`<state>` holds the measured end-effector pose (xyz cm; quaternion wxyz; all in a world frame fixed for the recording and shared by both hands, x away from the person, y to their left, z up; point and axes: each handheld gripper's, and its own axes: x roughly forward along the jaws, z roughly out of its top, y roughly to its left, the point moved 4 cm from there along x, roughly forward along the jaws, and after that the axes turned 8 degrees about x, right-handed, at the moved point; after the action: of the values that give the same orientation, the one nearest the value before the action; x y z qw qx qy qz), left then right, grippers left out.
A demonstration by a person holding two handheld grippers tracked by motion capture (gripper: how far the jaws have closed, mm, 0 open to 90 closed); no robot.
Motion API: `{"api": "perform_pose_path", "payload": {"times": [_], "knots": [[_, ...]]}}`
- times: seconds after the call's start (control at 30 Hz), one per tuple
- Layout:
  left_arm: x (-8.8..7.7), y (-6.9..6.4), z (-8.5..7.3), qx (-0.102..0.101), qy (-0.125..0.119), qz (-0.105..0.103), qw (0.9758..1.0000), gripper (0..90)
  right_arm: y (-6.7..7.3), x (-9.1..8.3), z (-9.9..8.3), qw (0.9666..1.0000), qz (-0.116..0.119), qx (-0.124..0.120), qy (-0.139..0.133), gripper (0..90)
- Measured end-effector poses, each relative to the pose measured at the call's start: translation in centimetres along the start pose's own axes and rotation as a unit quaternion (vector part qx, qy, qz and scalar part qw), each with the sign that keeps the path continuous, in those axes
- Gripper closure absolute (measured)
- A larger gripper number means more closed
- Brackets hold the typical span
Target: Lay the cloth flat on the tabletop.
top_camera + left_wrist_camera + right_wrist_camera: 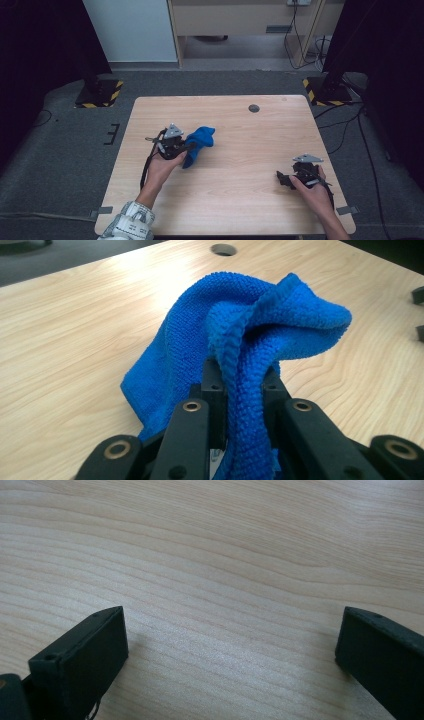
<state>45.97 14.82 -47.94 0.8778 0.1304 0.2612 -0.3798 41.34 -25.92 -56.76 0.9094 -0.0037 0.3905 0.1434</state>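
On the left, the person's left hand [159, 167] holds the left gripper [189, 146] over the wooden table [240, 200]. Its jaws are squeezed in on a fold of the blue cloth [199, 142]. In the left gripper view the blue cloth [250, 340] runs up between the two black jaws and flops over their tips. One part hangs down to the table on the left, and another part droops to the right. The cloth sits in the middle of the table, a bit to the left, and it looks bunched up because it is pinched in one spot and lifted there. The rest hangs loose.

At the far edge of the table there is a small round hole [254, 108].

On the right, near the person, the right hand [312, 192] holds the right gripper [281, 178] low over bare wood, well apart from the cloth. Its jaws stand wide with nothing between them. It looks like it is waiting for its turn, maybe to take another edge of the cloth.
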Motion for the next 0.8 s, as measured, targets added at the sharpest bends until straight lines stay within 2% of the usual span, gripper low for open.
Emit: {"api": "perform_pose_path", "payload": {"times": [0.13, 0.17, 0.2, 0.27, 0.3, 0.37, 0.43, 0.5, 0.6, 0.8], "knots": [[1.2, -1.7, 1.2, 0.019, 0.004, -0.021, 0.9996, 79.1, 0.0, -0.1, 0.1, 0.9999, 0.007, -0.008, 0.003, 4.4], [1.8, -2.6, 1.6, 0.030, 0.009, -0.032, 0.9990, 79.1, 0.0, -0.2, 0.1, 0.9999, 0.008, -0.008, 0.004, 5.3], [1.8, -2.6, 1.6, 0.030, 0.009, -0.032, 0.9990, 79.0, 0.0, -0.2, 0.1, 0.9999, 0.009, -0.010, 0.003, 6.4], [2.7, -4.0, 2.1, 0.040, 0.010, -0.049, 0.9979, 79.1, 0.1, -0.3, 0.1, 0.9998, 0.013, -0.016, 0.004, 8.3], [2.7, -4.0, 2.1, 0.040, 0.010, -0.049, 0.9979, 79.0, 0.1, -0.3, 0.1, 0.9998, 0.013, -0.016, 0.004, 8.3], [3.4, -5.1, 2.3, 0.049, 0.014, -0.060, 0.9969, 78.9, 0.2, -0.4, 0.2, 0.9997, 0.015, -0.020, 0.005, 10.8], [3.6, -5.4, 2.3, 0.050, 0.014, -0.064, 0.9966, 78.8, 0.3, -0.4, 0.2, 0.9996, 0.016, -0.024, 0.004, 12.2], [4.4, -6.0, 1.7, 0.051, 0.025, -0.066, 0.9962, 78.4, 0.3, -0.5, 0.3, 0.9995, 0.018, -0.025, 0.001, 14.5], [5.4, -6.3, 0.7, 0.044, 0.035, -0.070, 0.9960, 77.4, 0.7, -0.7, 0.5, 0.9993, 0.026, -0.028, -0.003, 18.3], [6.7, -6.7, -0.9, 0.044, 0.051, -0.069, 0.9953, 73.7, 1.5, -1.1, 0.9, 0.9983, 0.040, -0.039, -0.017, 25.9]]}}
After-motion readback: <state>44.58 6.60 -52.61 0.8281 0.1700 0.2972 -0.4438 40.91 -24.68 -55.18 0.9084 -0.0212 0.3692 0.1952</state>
